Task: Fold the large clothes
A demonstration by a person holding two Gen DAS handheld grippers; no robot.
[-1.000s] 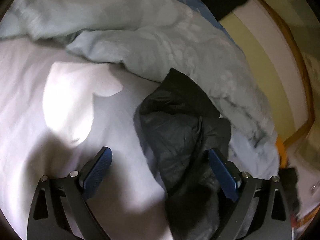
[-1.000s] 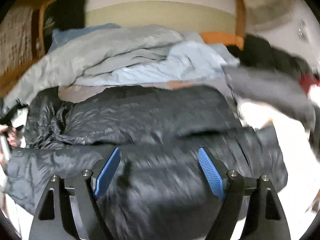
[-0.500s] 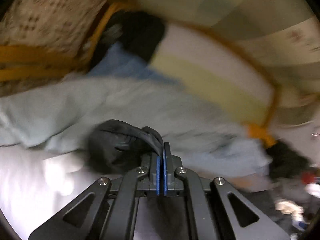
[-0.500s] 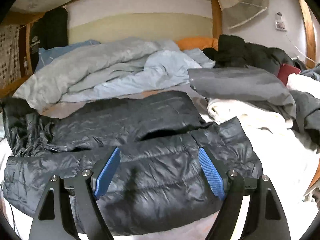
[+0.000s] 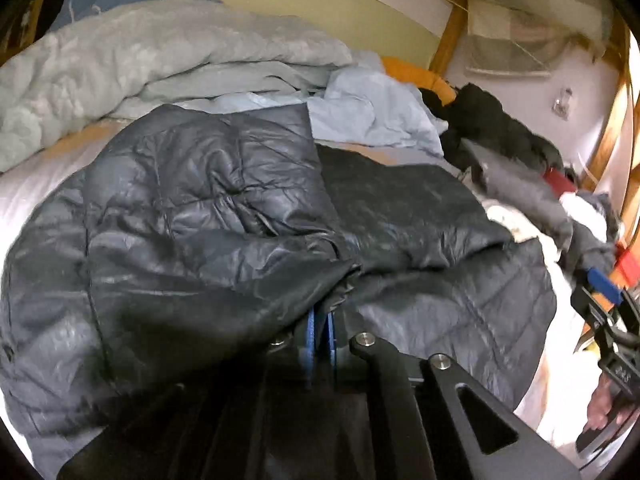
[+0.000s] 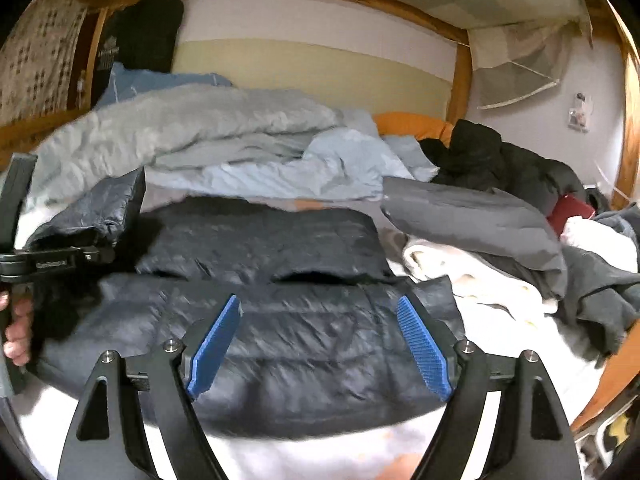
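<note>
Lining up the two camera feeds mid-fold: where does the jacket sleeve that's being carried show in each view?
Left wrist: sleeve fills left and centre, draped over the left gripper.
Right wrist: sleeve at far left, above the jacket body.
Shared landmark: orange pillow behind the bedding.
</note>
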